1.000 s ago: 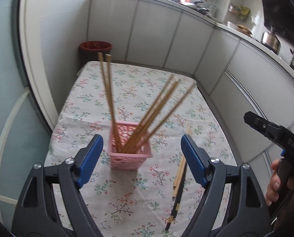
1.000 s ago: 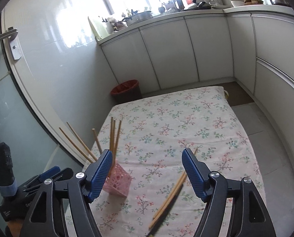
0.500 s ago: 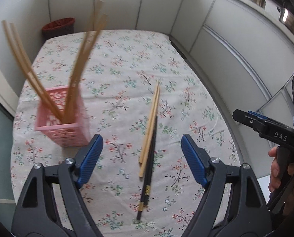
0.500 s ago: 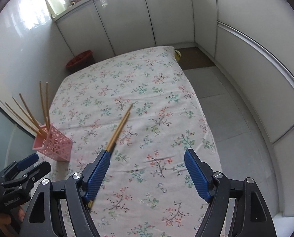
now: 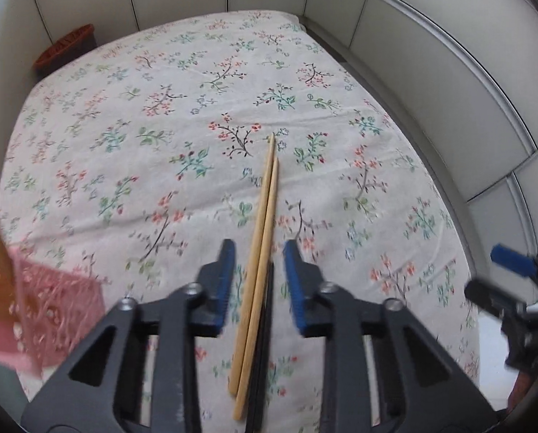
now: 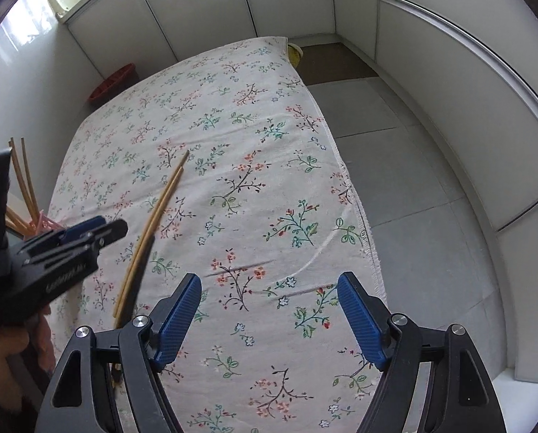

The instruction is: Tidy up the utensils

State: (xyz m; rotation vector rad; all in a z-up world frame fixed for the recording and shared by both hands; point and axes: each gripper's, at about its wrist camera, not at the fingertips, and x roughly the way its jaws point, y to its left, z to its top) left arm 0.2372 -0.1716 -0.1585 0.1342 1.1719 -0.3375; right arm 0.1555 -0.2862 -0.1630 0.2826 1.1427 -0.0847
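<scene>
Now the left hand-held gripper [image 5: 259, 249] is closing around two wooden chopsticks [image 5: 261, 249], untouched.

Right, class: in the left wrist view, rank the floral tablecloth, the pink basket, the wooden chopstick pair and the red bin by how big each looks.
1. floral tablecloth, fills most of the view.
2. and 3. pink basket and wooden chopstick pair: unsure. The basket is blurred, cut off by the edge and close to the camera; the chopsticks are long but thin.
4. red bin, far off and partly hidden.

left gripper [image 5: 258, 270] now closing around chopsticks [image 5: 260, 252].
</scene>
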